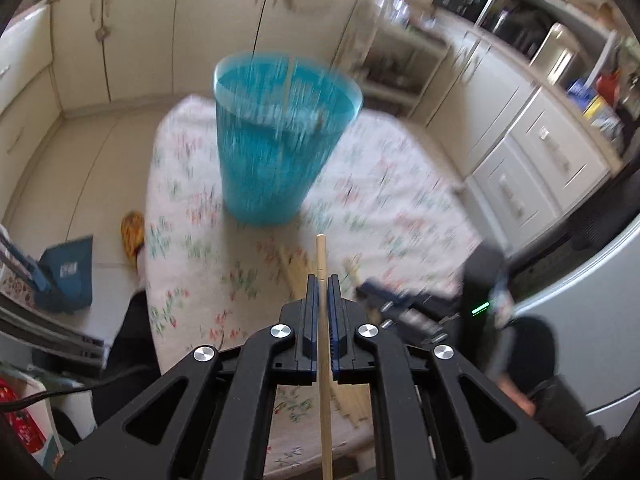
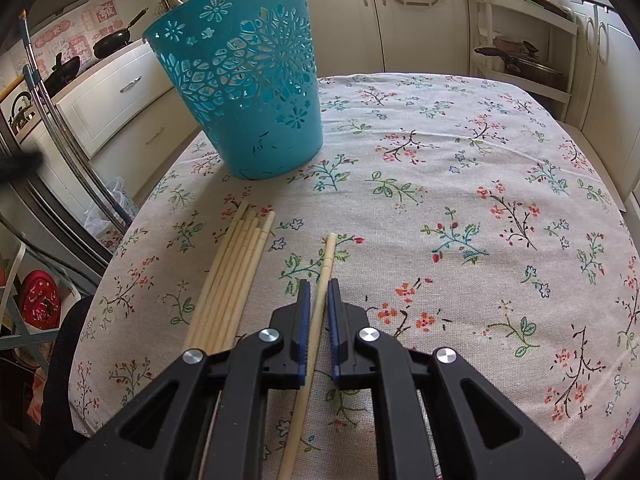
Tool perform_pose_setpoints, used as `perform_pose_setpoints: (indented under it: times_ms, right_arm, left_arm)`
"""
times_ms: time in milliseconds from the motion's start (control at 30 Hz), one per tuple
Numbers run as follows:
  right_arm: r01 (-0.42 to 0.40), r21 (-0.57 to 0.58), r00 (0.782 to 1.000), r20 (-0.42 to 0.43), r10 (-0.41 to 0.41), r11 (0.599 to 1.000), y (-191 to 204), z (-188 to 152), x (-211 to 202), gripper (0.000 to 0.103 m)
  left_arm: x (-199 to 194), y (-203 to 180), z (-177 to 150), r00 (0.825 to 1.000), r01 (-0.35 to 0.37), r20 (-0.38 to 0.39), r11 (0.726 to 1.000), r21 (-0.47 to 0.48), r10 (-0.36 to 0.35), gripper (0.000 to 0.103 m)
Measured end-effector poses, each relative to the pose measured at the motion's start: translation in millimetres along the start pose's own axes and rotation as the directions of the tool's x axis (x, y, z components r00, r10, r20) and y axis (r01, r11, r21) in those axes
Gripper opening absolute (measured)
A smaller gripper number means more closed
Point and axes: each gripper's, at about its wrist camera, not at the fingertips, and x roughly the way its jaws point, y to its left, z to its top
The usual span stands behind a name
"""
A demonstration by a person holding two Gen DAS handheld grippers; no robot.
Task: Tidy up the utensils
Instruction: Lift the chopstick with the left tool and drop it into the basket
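My left gripper is shut on a pale wooden chopstick and holds it above the table, pointing toward the teal openwork basket, which is blurred. My right gripper sits low over the table, its jaws a little apart around a single chopstick that lies on the floral tablecloth. A bundle of several chopsticks lies just left of it. The teal basket stands upright beyond them. The right gripper also shows in the left wrist view, blurred.
Cream kitchen cabinets ring the table. A rack with a pan stands at the back right. A teal box and a yellow slipper lie on the floor left of the table.
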Motion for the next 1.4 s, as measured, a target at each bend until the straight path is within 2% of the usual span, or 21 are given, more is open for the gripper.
perform_pose_setpoints:
  times_ms: [133,200,267,333,533,700,733,767,833,867,1000,1033,1133,1267,1367,1400]
  right_arm:
    - [-0.003,0.004,1.0,0.001,0.003,1.0,0.1,0.0,-0.6,0.009]
    - [-0.005,0.006,1.0,0.001,0.005,1.0,-0.3,0.1,-0.7,0.009]
    - [-0.007,0.008,1.0,0.001,0.007,1.0,-1.2,-0.1,-0.9,0.009]
    - [-0.009,0.01,1.0,0.002,0.009,1.0,-2.4,-0.4,-1.0,0.009]
    - [-0.019,0.003,1.0,0.004,0.019,1.0,-2.7,-0.3,-0.6,0.015]
    - [-0.025,-0.002,1.0,0.005,0.025,1.0,-1.7,-0.7,0.3,0.018]
    - [-0.027,-0.001,1.0,0.005,0.027,1.0,-2.2,-0.6,0.4,0.019]
    - [-0.029,0.001,1.0,0.006,0.029,1.0,-3.1,-0.6,0.3,0.019]
    - [-0.033,0.004,0.999,0.006,0.033,0.999,-3.7,-0.4,0.4,0.019]
    - [-0.034,0.004,0.999,0.006,0.034,0.999,-3.8,-0.4,0.6,0.019]
    - [-0.041,0.007,0.999,0.009,0.041,0.999,-4.7,0.4,1.5,0.02]
    - [-0.042,0.007,0.999,0.009,0.042,0.999,-5.0,0.6,1.7,0.02]
    - [-0.043,0.006,0.999,0.009,0.043,0.999,-5.6,0.1,1.6,0.021]
    - [-0.042,0.006,0.999,0.01,0.042,0.999,-5.2,-0.3,1.5,0.021]
    - [-0.043,0.006,0.999,0.01,0.043,0.999,-5.4,-0.5,1.1,0.021]
    - [-0.044,0.007,0.999,0.01,0.044,0.999,-5.8,-0.5,1.0,0.021]
  left_arm:
    - [-46.7,-10.5,30.3,0.989,0.033,0.143,0.999,0.004,-0.033,0.004]
    - [-67.1,-17.7,48.9,0.972,0.036,0.233,0.999,0.016,-0.039,0.004]
    - [-79.2,-26.7,64.7,0.948,-0.009,0.319,0.999,0.032,-0.002,0.004]
    - [-84.3,-33.2,79.1,0.922,-0.02,0.386,0.999,0.04,0.003,0.005]
    - [-62.4,-39.1,132.9,0.818,-0.149,0.563,0.989,0.016,0.114,0.005]
    - [-35.0,-32.1,159.5,0.724,-0.254,0.649,0.965,-0.067,0.236,0.005]
    - [-25.0,-29.0,164.2,0.7,-0.283,0.66,0.954,-0.095,0.273,0.005]
    - [-16.9,-25.3,167.6,0.692,-0.293,0.661,0.95,-0.109,0.29,0.005]
    - [1.9,-17.2,175.6,0.685,-0.316,0.65,0.938,-0.141,0.328,0.005]
    - [8.7,-14.0,178.0,0.688,-0.321,0.643,0.936,-0.145,0.336,0.005]
    - [37.5,-6.8,181.9,0.715,-0.36,0.597,0.924,-0.132,0.364,0.005]
    - [44.2,-7.1,181.4,0.728,-0.372,0.58,0.921,-0.116,0.367,0.005]
    - [55.3,-6.1,173.7,0.746,-0.402,0.548,0.912,-0.084,0.379,0.005]
    - [58.2,-2.9,154.2,0.771,-0.406,0.507,0.911,-0.072,0.384,0.007]
    - [47.7,2.7,139.6,0.772,-0.403,0.501,0.911,-0.089,0.391,0.018]
    - [42.1,5.7,133.4,0.769,-0.403,0.503,0.91,-0.098,0.395,0.027]
